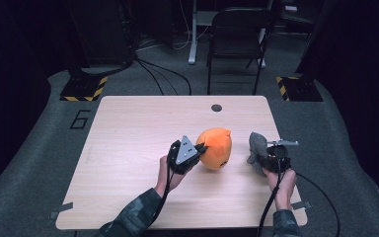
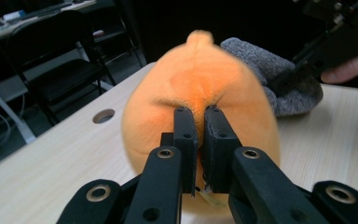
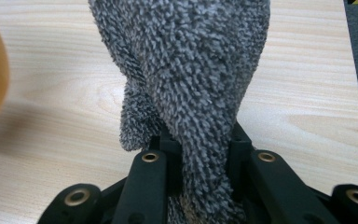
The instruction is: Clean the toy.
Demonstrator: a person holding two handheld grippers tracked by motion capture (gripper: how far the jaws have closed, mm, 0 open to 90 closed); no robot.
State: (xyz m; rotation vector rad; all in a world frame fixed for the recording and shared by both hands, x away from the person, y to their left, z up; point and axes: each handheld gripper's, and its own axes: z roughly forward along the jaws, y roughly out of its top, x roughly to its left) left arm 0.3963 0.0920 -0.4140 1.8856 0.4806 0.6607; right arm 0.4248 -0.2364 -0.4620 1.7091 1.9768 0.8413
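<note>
Beyond the far edge of the wooden table (image 1: 128,118) stands a dark folding chair (image 1: 237,29), and a round cable hole (image 1: 216,107) sits in the tabletop near that edge — nothing lies between the two toys. On the left, the left gripper (image 1: 201,148) has its jaws pinched nearly together on a fold of the orange plush toy (image 1: 216,148) at mid-table. Just beside it, the right gripper (image 1: 266,157) is clamped on the grey fuzzy cloth (image 1: 257,144) — its bunched end squeezed between the jaws.
</note>
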